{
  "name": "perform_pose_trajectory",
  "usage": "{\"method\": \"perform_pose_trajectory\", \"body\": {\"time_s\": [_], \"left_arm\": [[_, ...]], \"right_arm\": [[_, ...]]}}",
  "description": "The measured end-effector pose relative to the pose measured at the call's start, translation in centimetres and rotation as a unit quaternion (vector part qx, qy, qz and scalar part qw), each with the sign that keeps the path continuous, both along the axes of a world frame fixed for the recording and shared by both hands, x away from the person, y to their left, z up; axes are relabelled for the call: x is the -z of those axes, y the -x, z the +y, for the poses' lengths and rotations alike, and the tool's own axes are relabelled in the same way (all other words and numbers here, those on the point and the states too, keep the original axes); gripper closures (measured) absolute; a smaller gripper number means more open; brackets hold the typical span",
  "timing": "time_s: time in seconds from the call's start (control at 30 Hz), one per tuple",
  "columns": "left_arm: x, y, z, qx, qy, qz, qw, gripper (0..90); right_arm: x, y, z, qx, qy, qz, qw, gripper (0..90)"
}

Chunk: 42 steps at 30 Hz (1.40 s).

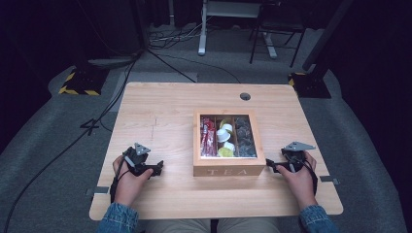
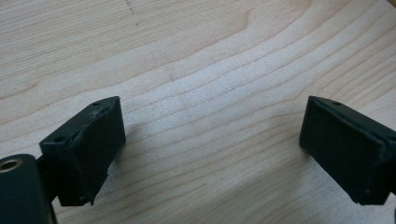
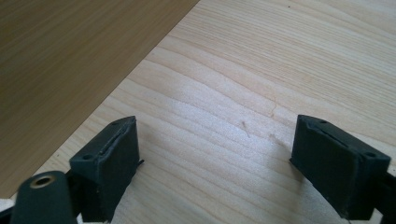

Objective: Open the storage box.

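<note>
Tea box holds red packets, white pods, dark sachets.

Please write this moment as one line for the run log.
left tongs: open, empty, left of tea box | right tongs: open, empty, right of box | box: lid closed, on table

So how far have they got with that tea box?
Nothing looks done yet. The tea box sits shut in the middle of the table, its packets visible through the lid. The left tongs and right tongs rest open and empty on either side of it. Handling the box is all still ahead.
</note>
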<state>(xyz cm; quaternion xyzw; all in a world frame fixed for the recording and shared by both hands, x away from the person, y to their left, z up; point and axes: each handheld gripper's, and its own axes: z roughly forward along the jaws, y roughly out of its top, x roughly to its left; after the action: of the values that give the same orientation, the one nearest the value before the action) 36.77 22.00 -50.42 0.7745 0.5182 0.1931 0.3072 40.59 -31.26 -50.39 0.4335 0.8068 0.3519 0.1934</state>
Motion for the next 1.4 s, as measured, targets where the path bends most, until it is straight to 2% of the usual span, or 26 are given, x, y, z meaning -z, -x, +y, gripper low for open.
{"method": "perform_pose_trajectory", "body": {"time_s": [0.13, 0.2, 0.37, 0.5, 0.67, 0.9, 1.13, 1.4], "left_arm": [[-0.3, 0.2, 0.2, -0.002, 0.001, 0.0, 1.0, 17.8], [-0.3, 0.2, 0.3, -0.005, 0.0, -0.001, 1.0, 15.9], [-0.9, 0.4, 0.4, 0.002, -0.004, 0.002, 1.0, 17.9], [-2.3, 0.9, 0.2, 0.007, 0.003, -0.007, 0.9999, 18.9], [-3.7, 1.3, 0.0, 0.018, 0.003, -0.013, 0.9997, 19.9], [-5.1, 1.9, -0.7, 0.027, 0.011, -0.018, 0.9994, 21.3], [-6.8, 2.5, -2.2, 0.054, 0.02, -0.03, 0.9979, 21.6], [-8.0, 3.1, -3.3, 0.079, 0.027, -0.039, 0.9958, 21.9]], "right_arm": [[0.0, 0.0, 0.0, 0.0, 0.0, 0.0, 1.0, 14.9], [0.0, 0.0, 0.0, 0.0, -0.001, 0.0, 1.0, 14.9], [0.0, 0.0, 0.0, 0.001, -0.001, 0.0, 1.0, 14.9], [0.0, 0.0, 0.0, 0.0, -0.001, 0.0, 1.0, 14.9], [0.0, 0.0, 0.0, 0.001, -0.001, 0.0, 1.0, 14.9], [0.0, 0.0, 0.0, 0.0, -0.001, 0.0, 1.0, 14.9], [0.0, 0.0, 0.0, 0.0, 0.0, 0.0, 1.0, 15.0], [0.0, 0.1, 0.0, 0.001, -0.001, 0.0, 1.0, 15.4]]}}
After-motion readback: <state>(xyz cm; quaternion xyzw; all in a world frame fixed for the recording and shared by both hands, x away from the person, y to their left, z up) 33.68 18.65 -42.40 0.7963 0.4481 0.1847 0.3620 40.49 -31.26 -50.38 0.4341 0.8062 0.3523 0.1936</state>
